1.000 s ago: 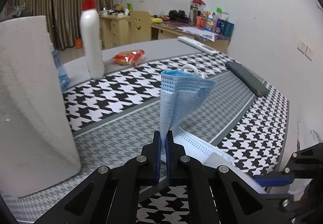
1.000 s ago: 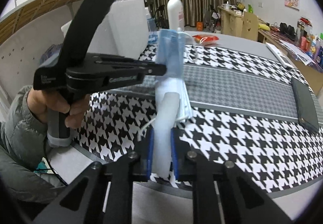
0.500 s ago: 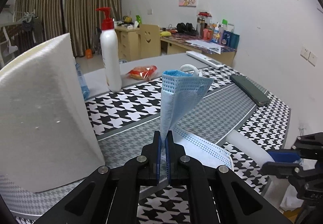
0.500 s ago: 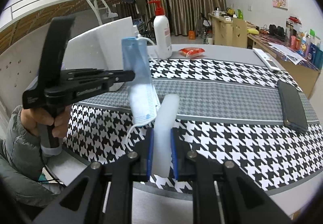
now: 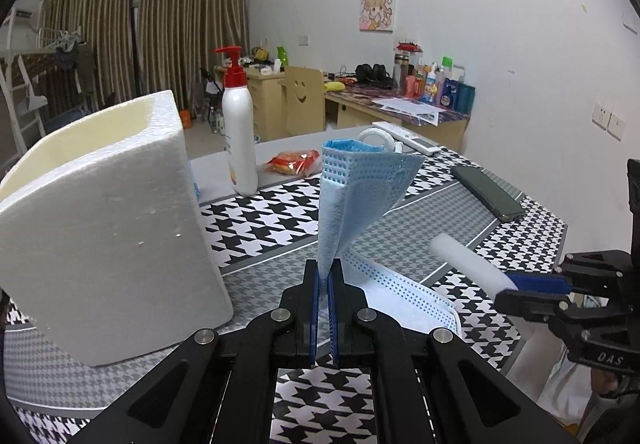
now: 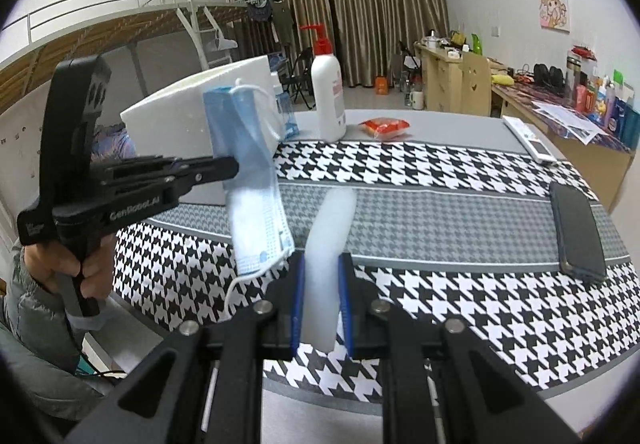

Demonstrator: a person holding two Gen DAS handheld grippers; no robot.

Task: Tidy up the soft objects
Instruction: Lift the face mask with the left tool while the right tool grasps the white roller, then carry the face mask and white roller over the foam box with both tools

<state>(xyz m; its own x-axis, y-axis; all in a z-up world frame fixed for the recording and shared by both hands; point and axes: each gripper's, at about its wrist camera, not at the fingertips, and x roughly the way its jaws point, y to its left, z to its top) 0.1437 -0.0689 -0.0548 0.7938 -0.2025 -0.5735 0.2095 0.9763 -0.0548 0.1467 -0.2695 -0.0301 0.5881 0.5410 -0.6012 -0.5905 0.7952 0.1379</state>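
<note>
My left gripper (image 5: 324,268) is shut on a blue face mask (image 5: 356,196) and holds it above the table; the mask stands up past the fingers and hangs below them. The right wrist view shows this gripper (image 6: 234,169) and the mask (image 6: 248,172) from the side. My right gripper (image 6: 322,264) is shut on a white foam roll (image 6: 330,232), held above the front of the table. The left wrist view shows that gripper (image 5: 516,286) and roll (image 5: 466,262) at the right. A white foam box (image 5: 104,220) stands open-topped at the left.
On the houndstooth tablecloth (image 6: 440,284) stand a white pump bottle (image 5: 239,140), a red snack packet (image 5: 294,162), a dark phone (image 6: 576,232) and a white remote (image 6: 528,138). A cluttered desk (image 5: 400,104) lies beyond.
Both grippers have risen and drawn back from the table with their loads. The foam box's open top has come into the left wrist view.
</note>
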